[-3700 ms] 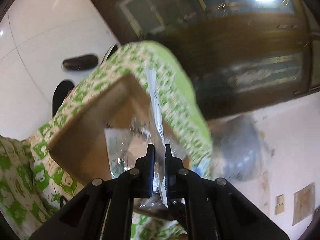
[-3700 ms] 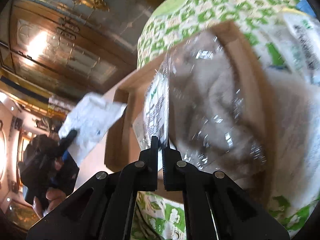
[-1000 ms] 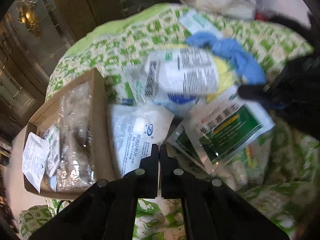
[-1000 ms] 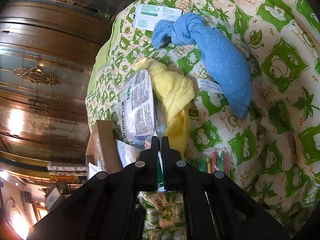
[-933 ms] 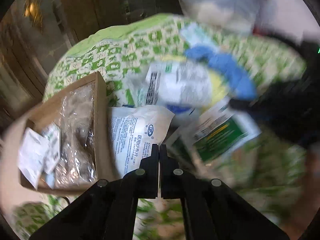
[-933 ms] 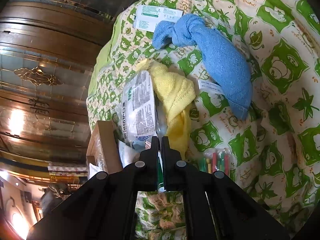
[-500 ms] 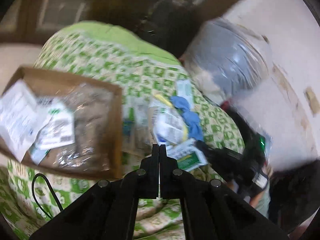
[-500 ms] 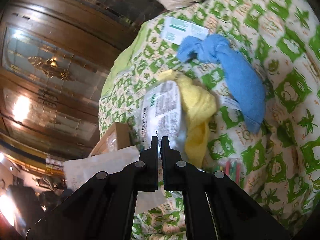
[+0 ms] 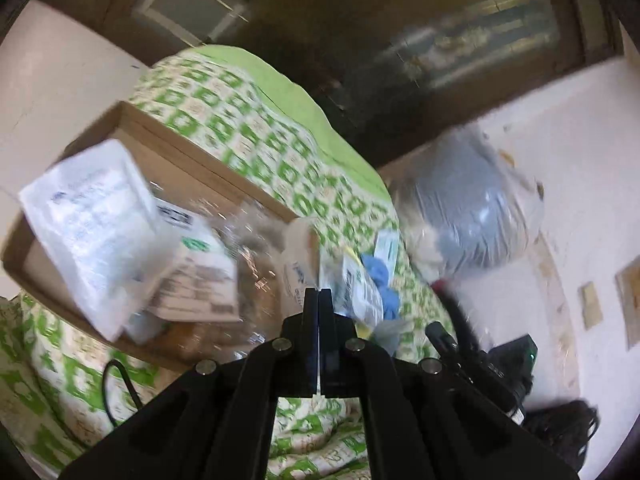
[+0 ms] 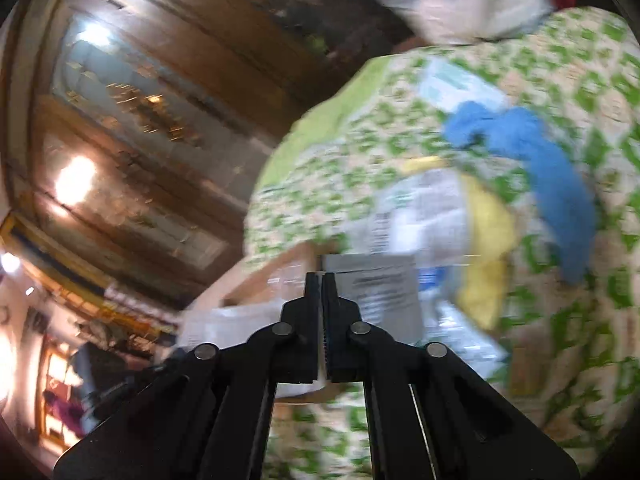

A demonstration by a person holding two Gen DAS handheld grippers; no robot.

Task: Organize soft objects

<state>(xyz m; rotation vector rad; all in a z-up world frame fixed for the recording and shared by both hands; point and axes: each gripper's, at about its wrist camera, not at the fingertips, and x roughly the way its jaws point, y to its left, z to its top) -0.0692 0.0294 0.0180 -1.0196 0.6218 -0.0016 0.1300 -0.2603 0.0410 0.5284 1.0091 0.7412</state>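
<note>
My left gripper [image 9: 319, 292] is shut with nothing in it, above the near right corner of a cardboard box [image 9: 192, 160]. Inside the box lie a white packet [image 9: 92, 236], other printed packets and a clear bag [image 9: 248, 248]. My right gripper [image 10: 322, 276] is shut on a flat white printed packet [image 10: 372, 292], held up above the bed near the box [image 10: 280, 264]. On the bed lie a blue towel [image 10: 532, 152], a yellow towel [image 10: 488, 240] and a printed packet [image 10: 416, 216] resting on the yellow one. The view is blurred.
A green-patterned cover [image 9: 260, 128] spreads over the bed. A big clear bag of grey stuff [image 9: 468, 208] stands past the bed's far end by a white wall. A black cable [image 9: 116, 380] lies on the cover near the box. Dark wooden cabinets [image 10: 140, 120] line the back.
The left gripper has drawn back from the packets, risen and rolled, so the whole box shows now. The right gripper has lifted its packet off the bed. Earlier, both held the clear bag.
</note>
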